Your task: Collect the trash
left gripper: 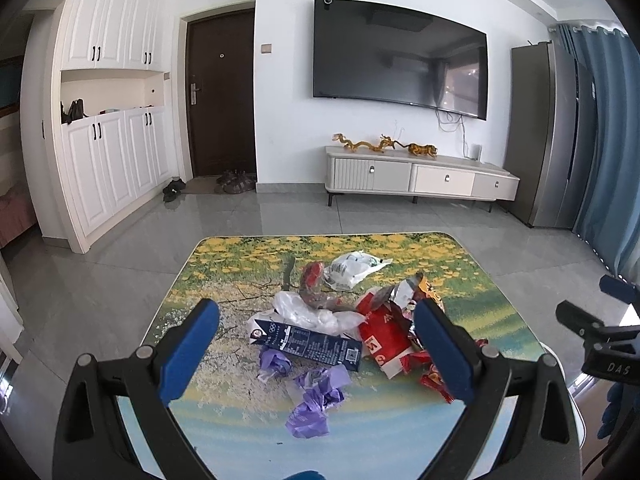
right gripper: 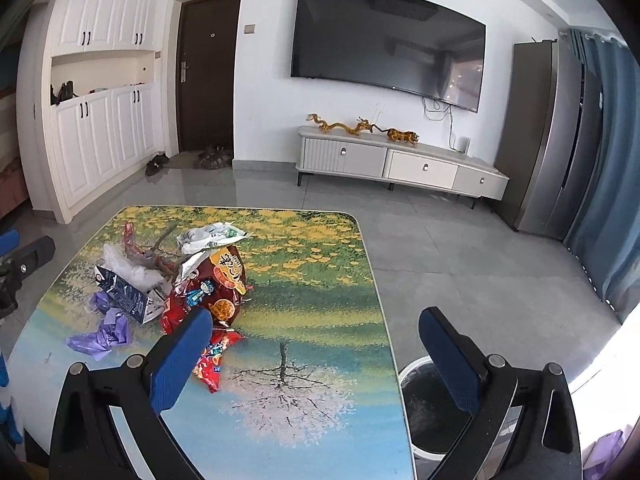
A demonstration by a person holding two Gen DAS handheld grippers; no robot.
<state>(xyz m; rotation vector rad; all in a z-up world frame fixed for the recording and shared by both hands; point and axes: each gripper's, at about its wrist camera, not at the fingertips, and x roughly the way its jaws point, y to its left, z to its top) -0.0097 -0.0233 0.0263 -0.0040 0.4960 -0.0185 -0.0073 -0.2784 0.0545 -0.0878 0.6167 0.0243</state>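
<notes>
My left gripper (left gripper: 316,344) & right gripper (right gripper: 316,350) both spread wide, holding nothing. Trash pile (left gripper: 340,320) overlaps; bin (right gripper: 416,400) partly hidden behind my finger.

A table (left gripper: 224,258) printed with a flowery landscape is seen; on it a dark blue carton (left gripper: 308,343), purple wrappers (left gripper: 316,398), red snack bags (left gripper: 384,336) and a white bag (left gripper: 352,266) are heaped

Left gripper (left gripper: 316,344), jaws wide apart, above a trash pile (left gripper: 340,320) on the landscape-printed table (left gripper: 224,264).
</notes>
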